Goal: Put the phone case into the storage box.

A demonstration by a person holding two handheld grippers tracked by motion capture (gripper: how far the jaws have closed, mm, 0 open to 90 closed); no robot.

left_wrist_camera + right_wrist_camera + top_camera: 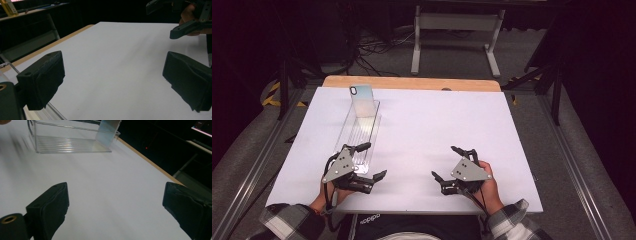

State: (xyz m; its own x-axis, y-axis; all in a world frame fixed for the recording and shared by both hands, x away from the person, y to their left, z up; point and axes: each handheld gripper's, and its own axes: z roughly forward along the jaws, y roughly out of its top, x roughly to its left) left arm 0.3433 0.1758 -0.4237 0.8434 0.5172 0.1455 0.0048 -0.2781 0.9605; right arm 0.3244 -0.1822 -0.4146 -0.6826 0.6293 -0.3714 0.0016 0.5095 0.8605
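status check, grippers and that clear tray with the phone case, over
Left gripper open, empty, at the near end of the clear tray. Right gripper open, empty, over bare table. Phone case leaning upright at the tray's far end. Nothing in the way.

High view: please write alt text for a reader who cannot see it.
Two hand-held grippers, left and right, rest open and empty near the front of a white table. A phone leans upright at the far end of a clear tray on the left.
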